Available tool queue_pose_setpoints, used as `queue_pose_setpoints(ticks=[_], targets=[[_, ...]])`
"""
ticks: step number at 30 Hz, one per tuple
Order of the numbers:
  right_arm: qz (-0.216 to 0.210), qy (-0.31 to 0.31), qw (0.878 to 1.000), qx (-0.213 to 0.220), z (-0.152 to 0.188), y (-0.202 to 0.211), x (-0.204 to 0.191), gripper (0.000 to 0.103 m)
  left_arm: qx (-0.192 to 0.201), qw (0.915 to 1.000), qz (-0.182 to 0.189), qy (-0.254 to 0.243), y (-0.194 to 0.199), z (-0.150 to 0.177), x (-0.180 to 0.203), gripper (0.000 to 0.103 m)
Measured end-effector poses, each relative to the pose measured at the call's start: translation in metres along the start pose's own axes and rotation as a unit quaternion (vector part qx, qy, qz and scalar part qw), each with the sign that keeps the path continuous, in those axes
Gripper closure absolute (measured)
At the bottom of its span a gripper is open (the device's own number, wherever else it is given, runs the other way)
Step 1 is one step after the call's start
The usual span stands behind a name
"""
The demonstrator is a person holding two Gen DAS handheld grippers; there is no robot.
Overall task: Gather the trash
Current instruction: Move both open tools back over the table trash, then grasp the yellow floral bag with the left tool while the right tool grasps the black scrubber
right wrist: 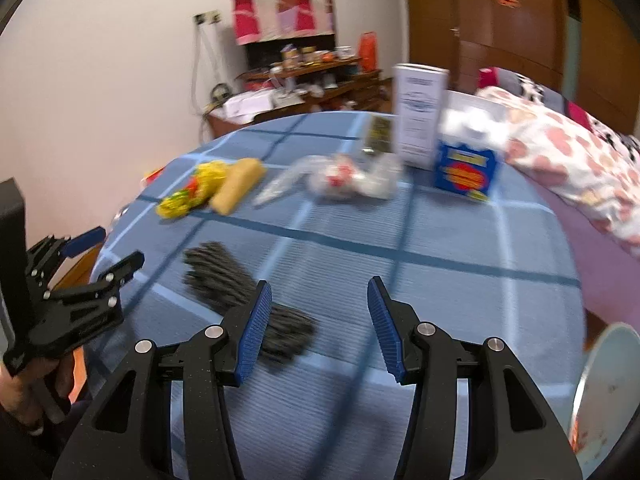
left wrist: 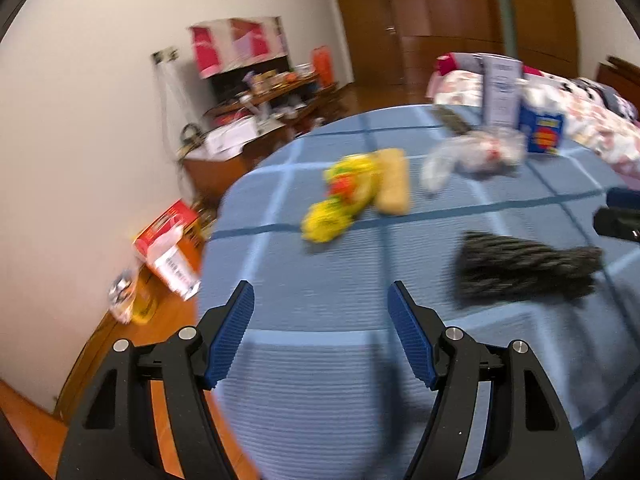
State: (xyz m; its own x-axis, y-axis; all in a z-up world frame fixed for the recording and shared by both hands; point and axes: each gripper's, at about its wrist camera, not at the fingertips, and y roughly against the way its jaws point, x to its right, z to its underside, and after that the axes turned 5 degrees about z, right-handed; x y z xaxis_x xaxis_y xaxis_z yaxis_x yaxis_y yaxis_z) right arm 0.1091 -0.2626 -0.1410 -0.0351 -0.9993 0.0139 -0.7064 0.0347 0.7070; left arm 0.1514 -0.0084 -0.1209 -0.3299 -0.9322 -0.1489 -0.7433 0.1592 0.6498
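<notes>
Both views motion-blurred. Places below are given relative to the clear bag [right wrist: 340, 178] mid-worktop.

Left of the bag, right wrist view: our left claw [right wrist: 110, 246] at the worktop's [right wrist: 440, 280] left edge, jaws spread, nothing between them. Same claw in its own view [left wrist: 320, 296]: spread, empty, over bare blue check cloth.

Left of the bag on the cloth: yellow wrapper [right wrist: 192, 194] touching a tan bun-like piece [right wrist: 238, 186]. In the left wrist view these are the wrapper [left wrist: 340, 196] and the tan piece [left wrist: 394, 188], with the bag [left wrist: 472, 156] to their right.

In front of the bag, nearer us: dark grey knit thing [right wrist: 224, 280], partly hidden behind the right claw's left finger. Left wrist view shows it [left wrist: 524, 272] too.

Right claw [right wrist: 320, 294]: jaws spread, gripping nothing.

Behind the bag: small dark packet [right wrist: 376, 136], label unreadable. Right of the bag: white box [right wrist: 418, 112] upright, then blue carton [right wrist: 466, 172]. Further right: bed [right wrist: 560, 148] with floral cover beside the worktop.
</notes>
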Motion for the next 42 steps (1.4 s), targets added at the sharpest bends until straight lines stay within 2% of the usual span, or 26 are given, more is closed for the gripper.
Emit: queue_pose_setpoints(ticks=[5, 9, 11, 12, 14, 16, 20, 25, 26, 32, 33, 38, 42], targets=[[-0.014, 0.037, 0.999, -0.022, -0.004, -0.020, -0.031, 0.053, -0.007, 0.9995, -0.015, 0.025, -0.009, 0.003, -0.029, 0.034], [-0.015, 0.061, 0.997, -0.055, 0.000, -0.038, -0.043, 0.054, -0.015, 0.9990, -0.013, 0.041, -0.017, 0.004, -0.039, 0.034], [-0.017, 0.071, 0.995, -0.073, 0.002, -0.046, -0.047, 0.064, -0.015, 0.9990, -0.009, 0.042, -0.020, 0.002, -0.041, 0.034], [-0.016, 0.079, 0.994, -0.076, 0.003, -0.048, -0.049, 0.066, -0.013, 0.9990, -0.005, 0.042, -0.020, 0.000, -0.041, 0.034], [-0.022, 0.081, 0.993, -0.077, 0.002, -0.048, -0.051, 0.076, -0.010, 0.9991, 0.003, 0.041, -0.020, -0.005, -0.038, 0.034], [-0.024, 0.075, 0.995, -0.068, -0.002, -0.043, -0.050, 0.081, -0.005, 0.9993, 0.009, 0.036, -0.021, -0.012, -0.032, 0.034], [-0.015, 0.049, 0.998, -0.047, -0.006, -0.032, -0.034, 0.082, 0.002, 0.9995, 0.024, 0.021, -0.027, -0.031, -0.019, 0.034], [0.010, 0.008, 0.999, -0.040, -0.006, -0.025, 0.000, 0.082, -0.014, 0.9991, 0.038, 0.010, -0.050, -0.052, -0.004, 0.034], [0.015, -0.001, 0.999, -0.041, -0.005, -0.025, 0.009, 0.082, -0.028, 0.9988, 0.040, 0.007, -0.057, -0.056, -0.001, 0.036], [0.023, -0.031, 0.998, -0.040, -0.001, -0.020, 0.039, 0.082, -0.074, 0.9954, 0.059, 0.018, -0.079, -0.060, -0.005, 0.065], [0.023, -0.032, 0.998, -0.040, 0.000, -0.020, 0.040, 0.082, -0.082, 0.9940, 0.069, 0.024, -0.082, -0.059, -0.007, 0.078], [0.022, -0.035, 0.998, -0.040, 0.005, -0.017, 0.043, 0.082, -0.072, 0.9945, 0.073, 0.022, -0.073, -0.054, -0.011, 0.084], [0.027, -0.041, 0.998, -0.032, 0.007, -0.008, 0.048, 0.082, -0.039, 0.9960, 0.072, 0.034, -0.043, -0.048, -0.012, 0.084]])
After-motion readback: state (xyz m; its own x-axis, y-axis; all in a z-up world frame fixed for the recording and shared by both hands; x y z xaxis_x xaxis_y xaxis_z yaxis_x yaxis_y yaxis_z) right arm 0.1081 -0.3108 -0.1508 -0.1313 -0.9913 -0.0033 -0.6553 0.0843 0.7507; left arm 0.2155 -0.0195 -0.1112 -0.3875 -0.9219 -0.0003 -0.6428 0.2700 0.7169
